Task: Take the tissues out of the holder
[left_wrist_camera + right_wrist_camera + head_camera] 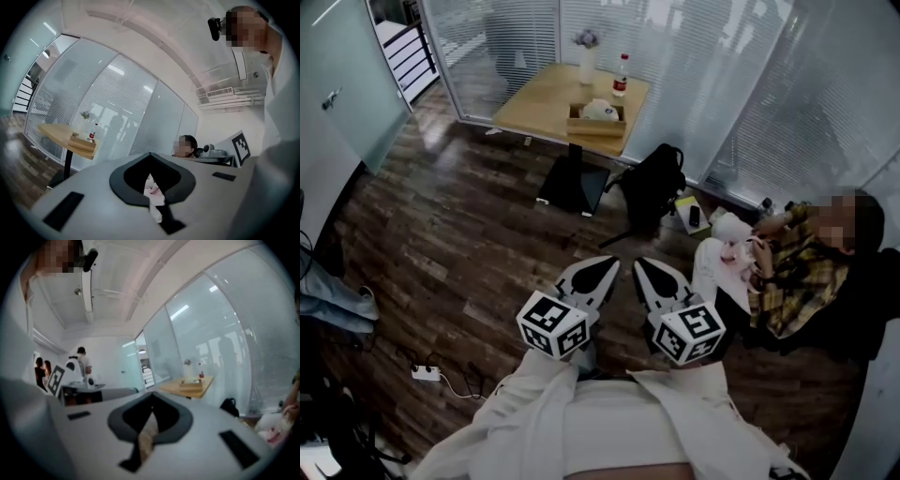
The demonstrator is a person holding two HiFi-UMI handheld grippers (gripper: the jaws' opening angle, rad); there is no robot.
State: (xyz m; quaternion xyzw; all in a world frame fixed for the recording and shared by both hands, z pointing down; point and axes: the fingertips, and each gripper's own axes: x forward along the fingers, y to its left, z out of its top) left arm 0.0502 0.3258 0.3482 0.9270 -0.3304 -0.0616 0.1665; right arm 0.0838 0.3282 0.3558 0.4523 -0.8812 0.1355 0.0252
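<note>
A wooden tissue holder (596, 122) with white tissues (600, 109) sticking out of its top stands on a round wooden table (546, 101) far across the room. It also shows small in the left gripper view as the holder (83, 143) and in the right gripper view as the holder (191, 386). My left gripper (602, 268) and right gripper (644, 268) are held side by side close to my body, well short of the table. Both point toward it with jaws closed together and nothing between them, as with the left gripper (150, 158) and the right gripper (151, 398).
A vase of flowers (586, 54) and a red-labelled bottle (621, 75) stand on the table. A black backpack (654, 183) lies on the dark wood floor near the table's base (572, 184). A person in a plaid shirt (797, 267) sits at right. A power strip (427, 373) lies at left.
</note>
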